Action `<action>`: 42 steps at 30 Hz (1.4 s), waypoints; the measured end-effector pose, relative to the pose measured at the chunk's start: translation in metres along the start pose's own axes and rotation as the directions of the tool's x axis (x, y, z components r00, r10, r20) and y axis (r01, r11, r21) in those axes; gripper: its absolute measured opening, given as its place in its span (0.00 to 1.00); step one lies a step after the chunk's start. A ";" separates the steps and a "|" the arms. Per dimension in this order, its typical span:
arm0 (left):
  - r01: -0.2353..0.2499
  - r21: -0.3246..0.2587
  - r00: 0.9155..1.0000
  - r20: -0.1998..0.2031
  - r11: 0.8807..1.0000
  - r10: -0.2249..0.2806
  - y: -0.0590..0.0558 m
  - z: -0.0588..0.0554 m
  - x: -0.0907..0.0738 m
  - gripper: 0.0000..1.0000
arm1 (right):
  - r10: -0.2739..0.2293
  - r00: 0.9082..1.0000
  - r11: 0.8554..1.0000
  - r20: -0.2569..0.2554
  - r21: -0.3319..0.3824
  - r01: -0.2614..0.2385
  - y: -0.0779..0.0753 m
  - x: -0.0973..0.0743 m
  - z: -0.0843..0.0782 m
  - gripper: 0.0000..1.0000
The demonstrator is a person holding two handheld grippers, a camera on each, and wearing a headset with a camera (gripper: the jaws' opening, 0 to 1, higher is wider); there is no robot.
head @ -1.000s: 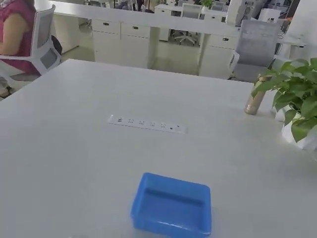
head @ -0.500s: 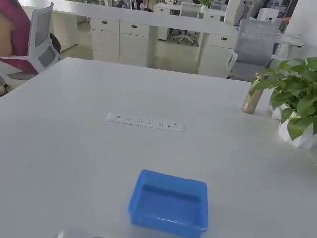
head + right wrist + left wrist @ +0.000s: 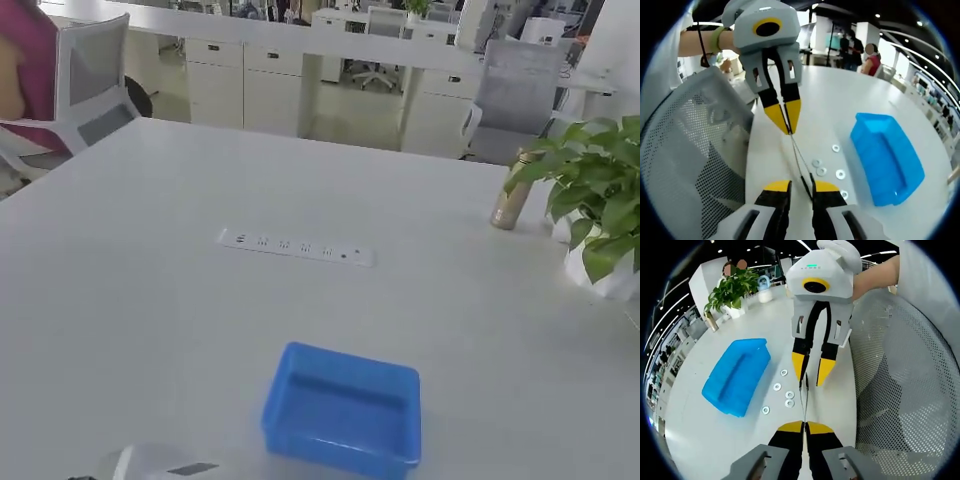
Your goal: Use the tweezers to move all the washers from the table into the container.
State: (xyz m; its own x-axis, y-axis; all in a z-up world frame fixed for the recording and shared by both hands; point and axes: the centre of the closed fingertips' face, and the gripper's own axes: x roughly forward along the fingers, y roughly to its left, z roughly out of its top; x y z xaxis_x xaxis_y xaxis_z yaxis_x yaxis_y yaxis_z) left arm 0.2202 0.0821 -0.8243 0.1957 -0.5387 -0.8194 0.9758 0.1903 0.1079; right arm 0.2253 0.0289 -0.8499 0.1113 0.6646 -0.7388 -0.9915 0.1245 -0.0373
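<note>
Thin metal tweezers (image 3: pixel 804 402) span between my two grippers above the table's near edge. My left gripper (image 3: pixel 805 426) is shut on their joined end, which the right gripper view shows too (image 3: pixel 786 125). The forked end lies between the jaws of my right gripper (image 3: pixel 801 187), which stand apart. Several small washers (image 3: pixel 788 399) lie on the white table beside the tweezers, also seen in the right gripper view as washers (image 3: pixel 821 170). The blue container (image 3: pixel 340 410) stands just beyond them. A gripper's grey top (image 3: pixel 150 465) pokes in at the head view's bottom left.
A white power strip (image 3: pixel 296 247) lies mid-table. A brass bottle (image 3: pixel 510 205) and a potted plant (image 3: pixel 600 200) stand at the right edge. A mesh office chair (image 3: pixel 900 370) sits close behind the grippers. A person sits at far left.
A gripper's grey top has come further into the bottom left corner of the head view. The container and the other things on the table have stayed put.
</note>
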 end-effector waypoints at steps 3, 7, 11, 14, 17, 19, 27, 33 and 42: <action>-0.001 0.005 1.000 0.008 1.000 0.001 -0.001 0.004 -0.004 0.00 | -0.007 1.000 1.000 -0.004 -0.009 0.007 0.001 -0.001 0.001 0.15; 0.000 0.026 1.000 0.017 1.000 -0.001 -0.004 0.011 -0.009 0.00 | -0.016 1.000 1.000 0.009 -0.016 0.016 0.000 -0.003 0.004 0.16; 0.003 0.045 1.000 0.029 0.999 -0.005 -0.008 0.021 -0.012 0.00 | -0.012 1.000 1.000 0.019 -0.025 0.013 0.001 -0.001 0.009 0.15; 0.003 0.053 0.999 0.052 0.999 -0.006 -0.008 0.031 -0.013 0.00 | -0.001 1.000 0.999 0.017 -0.047 0.001 0.003 0.002 0.012 0.15; 0.001 0.056 0.998 0.068 0.998 -0.005 -0.009 0.037 -0.013 0.00 | 0.009 1.000 0.998 0.011 -0.068 -0.008 0.006 0.002 0.013 0.14; 0.005 0.055 0.997 0.078 0.998 -0.009 -0.010 0.041 -0.013 0.00 | 0.012 1.000 0.997 0.008 -0.074 -0.011 0.007 0.002 0.012 0.13; 0.008 0.032 0.993 0.118 0.999 -0.012 -0.013 0.054 -0.015 0.00 | 0.029 0.999 0.997 0.014 -0.067 -0.028 0.009 -0.005 0.010 0.06; 0.015 0.012 0.989 0.149 1.000 -0.016 -0.014 0.061 -0.021 0.00 | 0.057 0.998 0.994 0.041 -0.096 -0.053 0.013 -0.007 0.014 0.04; 0.023 -0.021 0.969 0.245 1.000 -0.017 -0.012 0.082 -0.036 0.00 | 0.098 0.987 0.992 0.127 -0.086 -0.088 0.019 -0.006 0.033 0.03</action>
State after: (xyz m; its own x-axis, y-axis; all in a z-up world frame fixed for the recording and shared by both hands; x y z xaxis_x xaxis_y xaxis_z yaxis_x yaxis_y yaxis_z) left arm 0.2089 0.0321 -0.7500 0.1968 -0.7267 -0.6581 0.9778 0.1948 0.0773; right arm 0.2082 0.0519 -0.8243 0.0208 0.7620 -0.6473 -0.9996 0.0020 -0.0298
